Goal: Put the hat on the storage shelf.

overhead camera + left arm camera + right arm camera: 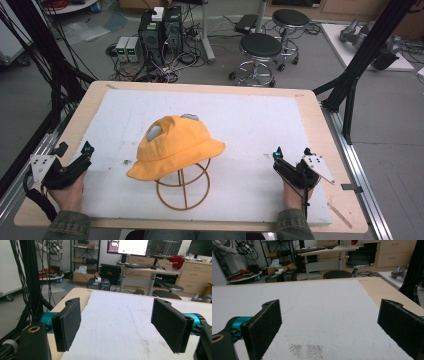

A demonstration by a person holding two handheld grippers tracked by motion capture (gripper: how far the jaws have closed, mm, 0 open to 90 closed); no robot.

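Hat (175, 145), yellow-orange bucket type, sits on a wire stand (183, 187) at approx the middle of the white mat (260, 125), brim tilted, lower toward the near-left. Two grey patches on the crown, one on top, one on the left side. Stand's rings and base show below the brim, on the hat's near side.

Left gripper (88, 149) is well left of the hat, near the mat's left edge, held in a hand (67, 192); jaws spread wide w/ nothing between, only bare mat past them in the left gripper view (116, 323).

Right gripper (291, 153) is well right of the hat, also hand-held; jaws wide apart, empty, mat w/ a brownish smudge (307, 349) between them in the right gripper view (329, 325).
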